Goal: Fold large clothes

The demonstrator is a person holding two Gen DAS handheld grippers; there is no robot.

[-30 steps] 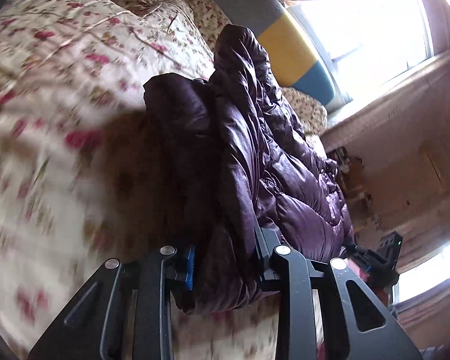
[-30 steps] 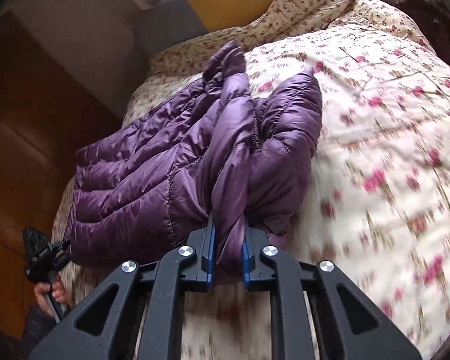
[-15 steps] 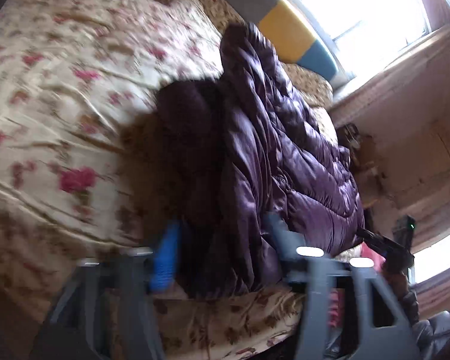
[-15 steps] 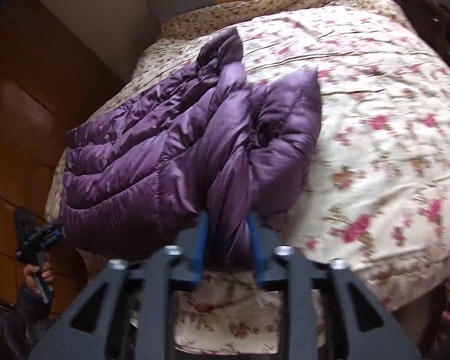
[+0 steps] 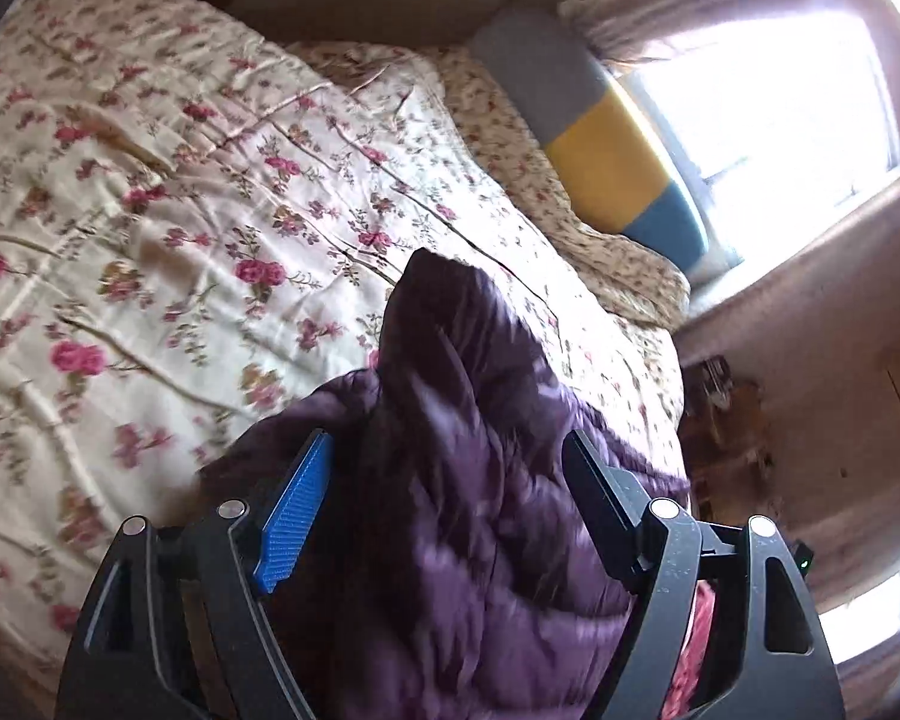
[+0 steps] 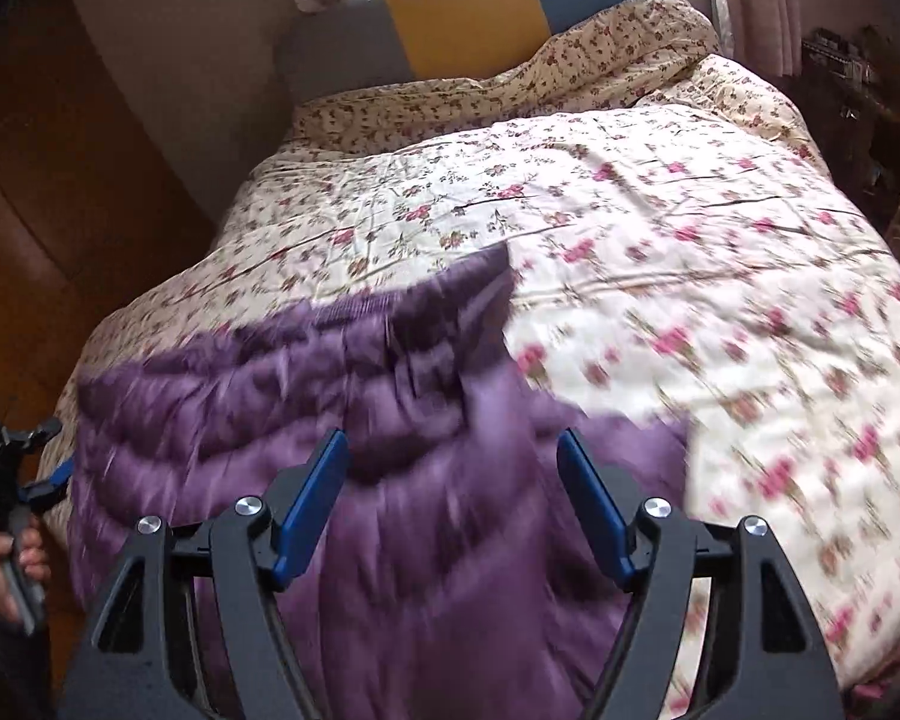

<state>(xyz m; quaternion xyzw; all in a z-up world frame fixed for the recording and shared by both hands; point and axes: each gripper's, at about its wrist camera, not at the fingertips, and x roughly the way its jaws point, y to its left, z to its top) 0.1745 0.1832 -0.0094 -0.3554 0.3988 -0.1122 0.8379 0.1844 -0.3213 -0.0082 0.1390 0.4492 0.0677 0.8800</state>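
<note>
Jacket (image 6: 306, 420), the puffy purple one, is bunched at the near edge of the bed (image 6: 660, 252), and both claws sit wide apart w/ nothing clamped. Left gripper (image 5: 447, 486) has fabric bulging up between its spread fingers but not pinched, right gripper (image 6: 453, 468) same deal, jaws open over the heap. Frames are blurry so can't tell seams from folds tbh. Imo next step is a fresh regrip: find two matching corners or the hem, bite only one layer each, lift evenly, and lay it flat on the floral cover before folding. Slippery shell will prob slide, so grab deep.
</note>
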